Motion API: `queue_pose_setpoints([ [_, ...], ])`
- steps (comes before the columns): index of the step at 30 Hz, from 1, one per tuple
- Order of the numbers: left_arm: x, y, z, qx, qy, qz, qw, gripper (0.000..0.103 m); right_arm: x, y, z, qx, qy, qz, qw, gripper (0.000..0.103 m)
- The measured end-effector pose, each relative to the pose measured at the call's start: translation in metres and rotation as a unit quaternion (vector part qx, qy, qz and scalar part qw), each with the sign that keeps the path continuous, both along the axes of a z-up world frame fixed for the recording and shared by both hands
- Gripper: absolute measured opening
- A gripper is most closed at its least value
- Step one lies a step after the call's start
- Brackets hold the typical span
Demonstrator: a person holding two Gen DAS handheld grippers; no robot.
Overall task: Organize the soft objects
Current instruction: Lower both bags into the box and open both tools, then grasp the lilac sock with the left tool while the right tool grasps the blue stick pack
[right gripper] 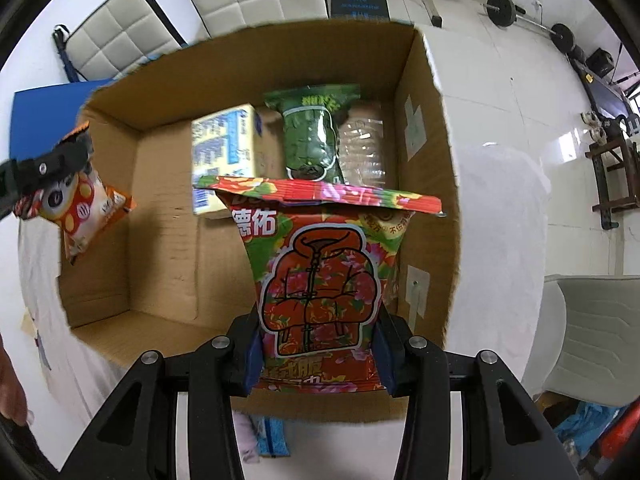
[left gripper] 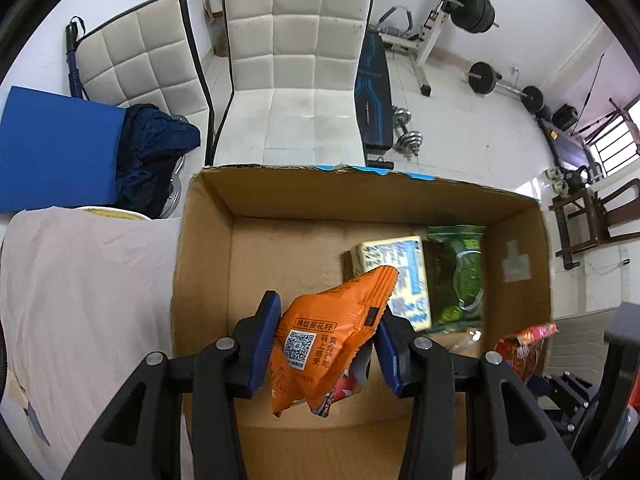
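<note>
An open cardboard box (left gripper: 208, 264) (right gripper: 432, 128) stands on a white-covered table. My left gripper (left gripper: 326, 344) is shut on an orange snack packet (left gripper: 320, 340) and holds it above the box's left part; it also shows in the right wrist view (right gripper: 86, 212). My right gripper (right gripper: 318, 344) is shut on a red flowered packet (right gripper: 316, 272) above the box's near right side; its edge shows in the left wrist view (left gripper: 524, 344). In the box lie a pale yellow and blue pack (left gripper: 396, 272) (right gripper: 224, 152), a green packet (left gripper: 460, 276) (right gripper: 312, 136) and a clear packet (right gripper: 364, 148).
The white cloth-covered table (left gripper: 80, 300) (right gripper: 500, 216) surrounds the box. Two white padded chairs (left gripper: 296, 64) stand behind it, with a blue board (left gripper: 52, 148) and dark cloth (left gripper: 152, 148) at left. Gym weights (left gripper: 476, 12) stand at the back right.
</note>
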State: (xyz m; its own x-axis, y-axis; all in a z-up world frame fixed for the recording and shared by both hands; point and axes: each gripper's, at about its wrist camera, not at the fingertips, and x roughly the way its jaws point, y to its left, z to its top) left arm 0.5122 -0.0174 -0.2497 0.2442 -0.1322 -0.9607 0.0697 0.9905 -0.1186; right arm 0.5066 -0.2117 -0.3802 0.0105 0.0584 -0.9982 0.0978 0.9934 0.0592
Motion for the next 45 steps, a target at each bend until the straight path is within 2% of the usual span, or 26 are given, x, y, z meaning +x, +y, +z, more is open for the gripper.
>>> queue_pose_setpoints([
  [7, 0.026, -0.004, -0.023, 0.013, 0.018, -0.010, 0.9997, 0.042, 0.005, 0.001, -0.035, -0.005, 0.032, 0.010, 0.999, 0.047],
  [14, 0.041, -0.001, -0.023, 0.014, 0.028, 0.002, 0.9995, 0.045, 0.013, 0.010, -0.043, 0.000, 0.049, 0.023, 0.999, 0.049],
  [16, 0.042, 0.001, -0.018, 0.017, 0.023, 0.008, 0.9996, 0.049, 0.014, 0.011, -0.039, 0.002, 0.043, 0.019, 0.999, 0.056],
  [17, 0.040, 0.003, -0.014, 0.015, 0.018, 0.010, 0.9997, 0.050, 0.015, 0.012, -0.036, 0.001, 0.039, 0.021, 0.999, 0.063],
  [19, 0.037, 0.004, -0.010, 0.018, 0.016, 0.012, 0.9996, 0.050, 0.016, 0.013, -0.029, 0.000, 0.030, 0.019, 0.999, 0.065],
  [22, 0.027, 0.008, 0.000, 0.019, 0.009, 0.015, 0.9997, 0.050, 0.017, 0.014, -0.021, -0.008, 0.020, 0.020, 1.000, 0.071],
  [24, 0.015, 0.010, 0.010, 0.019, 0.002, 0.015, 0.9997, 0.051, 0.015, 0.014, -0.015, -0.004, 0.013, 0.017, 1.000, 0.087],
  [25, 0.011, 0.011, 0.012, 0.020, -0.001, 0.015, 0.9997, 0.057, 0.014, 0.015, -0.012, -0.004, 0.009, 0.016, 1.000, 0.089],
  [26, 0.002, 0.012, 0.017, 0.022, -0.005, 0.015, 0.9996, 0.071, 0.012, 0.015, -0.008, -0.005, 0.004, 0.015, 1.000, 0.093],
  [28, -0.013, 0.013, 0.025, 0.033, -0.016, 0.016, 0.9992, 0.090, 0.006, 0.016, -0.003, -0.006, -0.002, 0.013, 1.000, 0.098],
  [29, -0.019, 0.013, 0.028, 0.035, -0.019, 0.017, 0.9991, 0.093, 0.003, 0.016, 0.001, -0.008, -0.007, 0.011, 1.000, 0.100],
  [37, -0.082, 0.021, 0.052, 0.028, -0.040, 0.035, 0.9982, 0.097, -0.024, 0.019, 0.035, -0.031, -0.041, 0.014, 0.999, 0.103],
  [45, -0.141, 0.019, 0.079, 0.033, -0.074, 0.046, 0.9957, 0.097, -0.069, 0.021, 0.089, -0.046, -0.103, 0.008, 0.994, 0.103],
])
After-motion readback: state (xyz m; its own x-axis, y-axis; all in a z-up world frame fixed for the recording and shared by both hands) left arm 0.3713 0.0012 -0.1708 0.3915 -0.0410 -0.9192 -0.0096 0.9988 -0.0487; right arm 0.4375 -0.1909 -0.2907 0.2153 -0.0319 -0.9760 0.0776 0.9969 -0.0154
